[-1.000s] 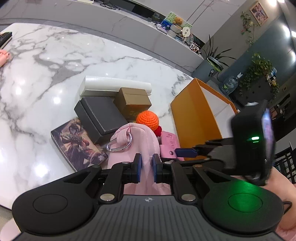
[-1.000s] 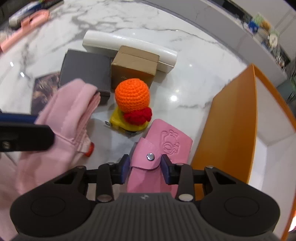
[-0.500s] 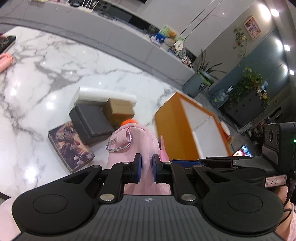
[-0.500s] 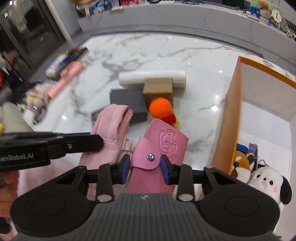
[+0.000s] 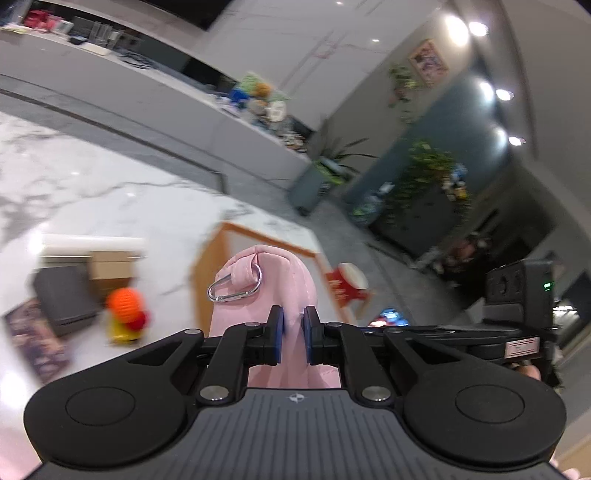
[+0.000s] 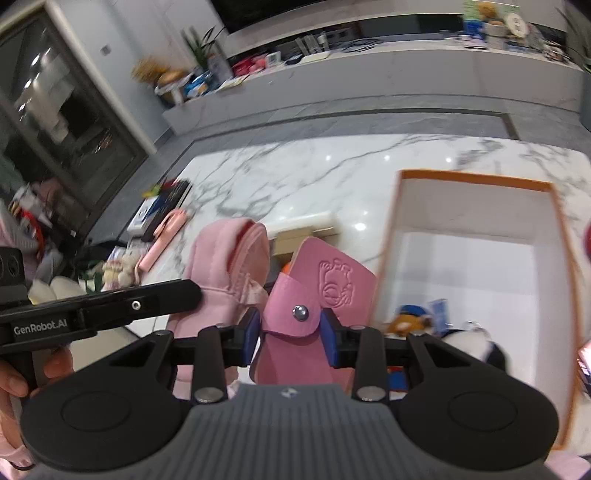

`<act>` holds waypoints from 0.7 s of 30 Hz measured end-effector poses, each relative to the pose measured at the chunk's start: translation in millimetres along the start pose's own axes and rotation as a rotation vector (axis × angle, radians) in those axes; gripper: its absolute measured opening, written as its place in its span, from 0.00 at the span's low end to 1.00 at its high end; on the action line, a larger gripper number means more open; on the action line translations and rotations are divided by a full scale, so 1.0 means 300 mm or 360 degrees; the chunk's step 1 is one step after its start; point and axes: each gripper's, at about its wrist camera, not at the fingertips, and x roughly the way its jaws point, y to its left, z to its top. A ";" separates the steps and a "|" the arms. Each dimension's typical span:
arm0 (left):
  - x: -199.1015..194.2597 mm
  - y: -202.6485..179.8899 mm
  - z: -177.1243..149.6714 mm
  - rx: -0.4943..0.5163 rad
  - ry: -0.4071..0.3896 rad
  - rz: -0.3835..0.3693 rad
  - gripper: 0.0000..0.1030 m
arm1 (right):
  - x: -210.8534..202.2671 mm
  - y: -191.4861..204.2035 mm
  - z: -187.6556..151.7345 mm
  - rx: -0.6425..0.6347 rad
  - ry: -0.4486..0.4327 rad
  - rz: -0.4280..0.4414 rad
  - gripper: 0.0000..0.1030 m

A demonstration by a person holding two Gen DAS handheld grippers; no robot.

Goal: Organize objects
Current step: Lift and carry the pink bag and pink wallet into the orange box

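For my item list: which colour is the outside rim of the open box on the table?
Orange; the box rim shows best in the right wrist view.

Room fittings, not handled:
- Long grey counter [image 6: 406,74] along the far wall, crowded with small clutter, blurred.
- Dark screen [image 6: 258,9] mounted above it.
- Glass-fronted dark cabinet [image 6: 55,122] at far left.
- Potted plant [image 5: 332,162] on the floor past the counter's end.
- Leafy trailing plant [image 5: 428,173] against a dark teal wall, right.
- Framed picture [image 5: 428,61] high on the wall.
- Ceiling spotlights [image 5: 476,27], lit.
- Grey tiled floor [image 5: 369,258] beyond.
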 end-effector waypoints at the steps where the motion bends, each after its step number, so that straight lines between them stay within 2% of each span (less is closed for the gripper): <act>1: 0.027 -0.019 0.006 0.0000 0.0003 -0.0042 0.12 | -0.031 -0.028 0.003 0.0025 -0.0013 -0.0008 0.36; 4: 0.130 -0.061 0.021 -0.0024 0.0032 -0.0183 0.12 | -0.114 -0.113 0.010 0.0095 -0.0043 -0.0037 0.36; 10: 0.357 -0.089 0.004 -0.0134 0.0132 -0.0384 0.12 | -0.223 -0.310 -0.008 0.0283 -0.0067 -0.0096 0.36; 17: 0.572 -0.006 -0.046 -0.0378 0.0240 -0.0557 0.12 | -0.284 -0.519 -0.061 0.0465 -0.0049 -0.0076 0.36; 21: 0.642 0.043 -0.067 -0.0456 0.0274 -0.0573 0.12 | -0.262 -0.602 -0.084 0.0551 -0.0015 -0.0039 0.36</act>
